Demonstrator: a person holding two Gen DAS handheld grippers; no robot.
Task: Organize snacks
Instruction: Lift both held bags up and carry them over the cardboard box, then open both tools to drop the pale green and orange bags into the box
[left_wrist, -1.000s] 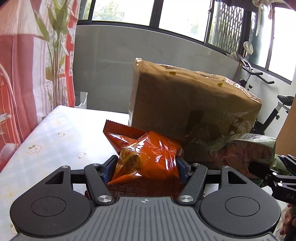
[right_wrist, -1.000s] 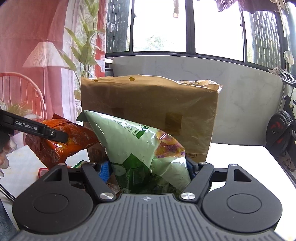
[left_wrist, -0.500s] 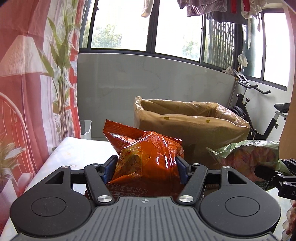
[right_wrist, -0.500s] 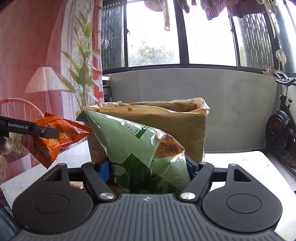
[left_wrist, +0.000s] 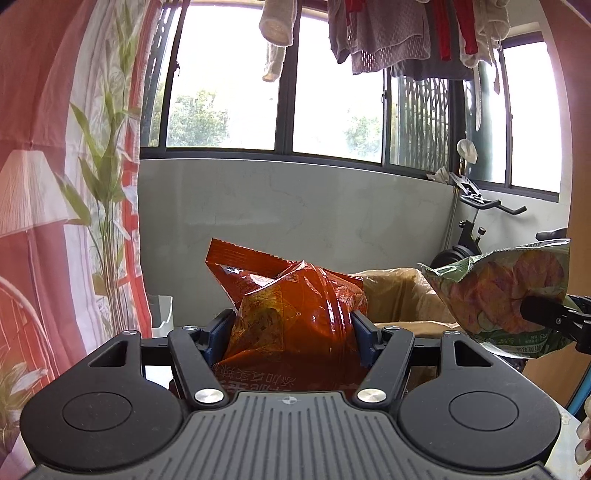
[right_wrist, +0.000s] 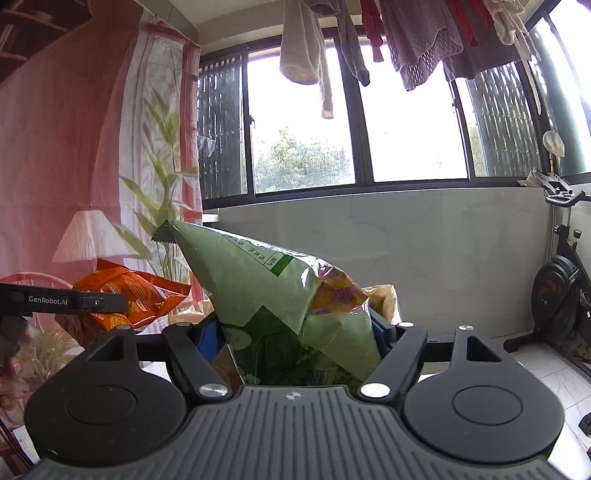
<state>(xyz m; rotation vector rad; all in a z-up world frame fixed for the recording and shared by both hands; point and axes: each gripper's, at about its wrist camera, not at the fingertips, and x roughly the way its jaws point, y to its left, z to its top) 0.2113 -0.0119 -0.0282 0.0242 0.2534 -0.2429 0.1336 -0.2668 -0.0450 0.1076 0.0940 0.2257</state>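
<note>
The left tool (left_wrist: 293, 341) is clamped on an orange snack bag (left_wrist: 295, 314), held level in the air. The right tool (right_wrist: 299, 343) is clamped on a green chip bag (right_wrist: 273, 291). Both bags hang above the rim of the open cardboard box (left_wrist: 402, 295), with free space around.

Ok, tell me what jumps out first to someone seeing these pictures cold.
Two bright snack bags held up side by side: the orange snack bag clamped in the left tongs and the green snack bag clamped in the right tongs. Just beyond and below them sits the open brown box with its plastic liner. Above, laundry hangs across the bright windows.
</note>
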